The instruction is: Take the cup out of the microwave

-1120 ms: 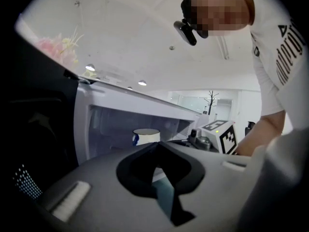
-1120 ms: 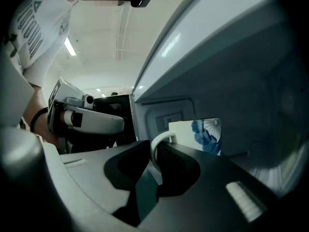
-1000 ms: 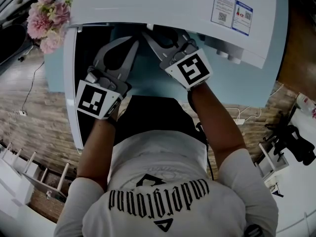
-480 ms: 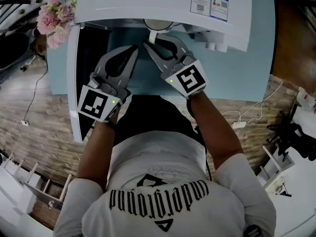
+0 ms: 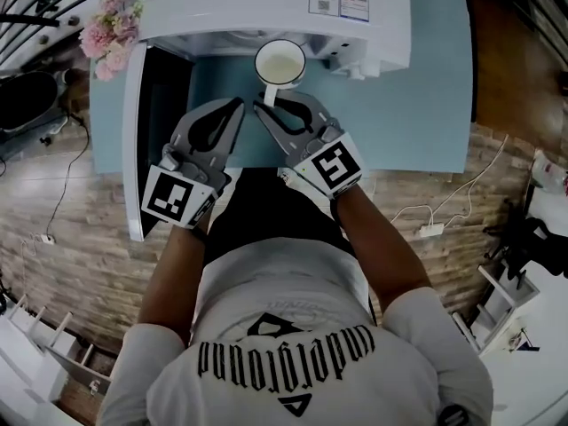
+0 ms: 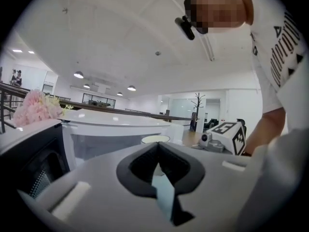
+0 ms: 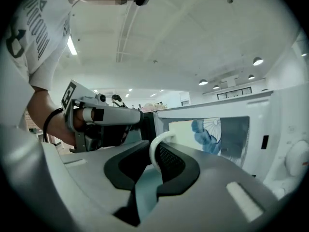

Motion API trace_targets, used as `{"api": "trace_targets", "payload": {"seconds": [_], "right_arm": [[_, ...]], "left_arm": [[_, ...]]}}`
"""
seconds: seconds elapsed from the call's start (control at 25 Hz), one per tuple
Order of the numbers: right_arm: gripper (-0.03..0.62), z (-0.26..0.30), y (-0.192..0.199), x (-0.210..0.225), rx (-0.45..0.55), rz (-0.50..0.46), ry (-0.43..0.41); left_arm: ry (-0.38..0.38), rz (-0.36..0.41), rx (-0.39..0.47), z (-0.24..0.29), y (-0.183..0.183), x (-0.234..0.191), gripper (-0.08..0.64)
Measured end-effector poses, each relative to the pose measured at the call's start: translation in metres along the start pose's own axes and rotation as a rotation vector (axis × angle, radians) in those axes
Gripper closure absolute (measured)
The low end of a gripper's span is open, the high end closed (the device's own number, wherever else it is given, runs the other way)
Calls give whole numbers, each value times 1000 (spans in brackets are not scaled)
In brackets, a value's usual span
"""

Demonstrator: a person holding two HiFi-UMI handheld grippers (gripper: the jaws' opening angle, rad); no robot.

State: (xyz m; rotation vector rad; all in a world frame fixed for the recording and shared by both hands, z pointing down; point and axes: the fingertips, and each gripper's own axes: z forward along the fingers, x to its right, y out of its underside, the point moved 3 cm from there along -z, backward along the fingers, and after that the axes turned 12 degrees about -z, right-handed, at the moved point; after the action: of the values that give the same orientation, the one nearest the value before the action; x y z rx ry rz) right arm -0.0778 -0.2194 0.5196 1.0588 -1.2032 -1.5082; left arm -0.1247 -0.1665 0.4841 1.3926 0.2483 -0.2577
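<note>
The white cup (image 5: 280, 63) hangs just outside the open front of the microwave (image 5: 266, 7), over the blue surface (image 5: 399, 114), about midway between its left and right edges. The right gripper (image 5: 269, 103) is clamped on the cup's handle (image 7: 153, 151), jaws narrow around it. The left gripper (image 5: 238, 105) sits just beside the right one with its jaws closed and nothing between them. The microwave door (image 5: 135, 140) stands open at the left. Pink flowers (image 5: 111, 29) sit at the surface's far left corner.

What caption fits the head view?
Right gripper holds the white cup by its handle, in front of the open microwave.
</note>
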Motion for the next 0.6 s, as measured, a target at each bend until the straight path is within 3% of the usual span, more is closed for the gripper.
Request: {"api": "trace_targets", "payload": {"seconds": [0.2,0.6], "right_arm": [[541,-31,-26,-6,19,-7,30],[541,-98,-98,-4,88,-20,102]], "left_arm": [[11,-4,-2,-8,-20,26,511],[77,94,80,-24,-78,70,511]]}}
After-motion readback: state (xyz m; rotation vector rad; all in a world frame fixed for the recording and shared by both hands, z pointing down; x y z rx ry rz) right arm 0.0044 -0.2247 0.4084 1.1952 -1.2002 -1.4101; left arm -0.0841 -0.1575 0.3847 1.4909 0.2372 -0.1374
